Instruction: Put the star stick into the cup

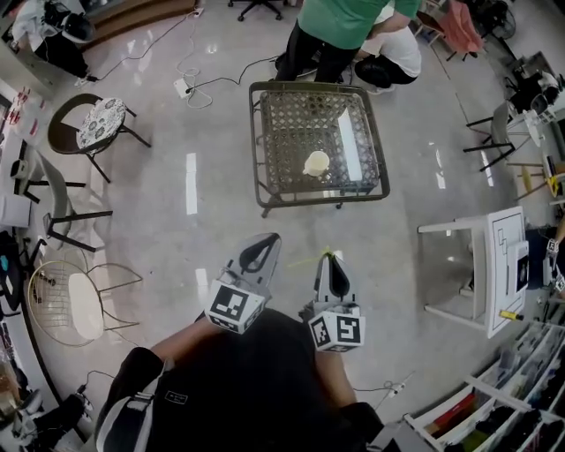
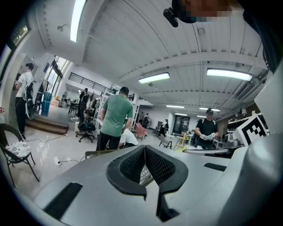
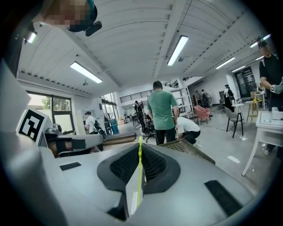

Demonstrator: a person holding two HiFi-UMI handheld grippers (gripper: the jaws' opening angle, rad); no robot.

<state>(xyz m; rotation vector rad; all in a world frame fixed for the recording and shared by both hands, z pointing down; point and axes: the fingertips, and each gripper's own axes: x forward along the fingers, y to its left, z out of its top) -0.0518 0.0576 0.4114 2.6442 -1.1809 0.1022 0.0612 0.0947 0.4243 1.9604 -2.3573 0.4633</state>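
Here, right claw (image 3: pixel 139 149) pinches the star stick (image 3: pixel 139 185); left claw (image 2: pixel 144 148) closed.

You're standing on a glossy pale floor (image 1: pixel 203 115) that mirrors the strip lights (image 2: pixel 152 78) of a ribbed white ceiling (image 2: pixel 132 39). Ahead of you is a low glass-topped wicker table (image 1: pixel 256 146), with a person (image 1: pixel 340 26) in a green shirt just beyond it. To your left are a cushioned round chair (image 1: pixel 99 122) and a wire chair (image 1: pixel 71 300); to your right, a white desk (image 1: pixel 488 305) and shelves (image 1: pixel 481 406). Loose cables (image 1: pixel 190 84) trail across the floor, and windows (image 3: pixel 59 106) show daylight.
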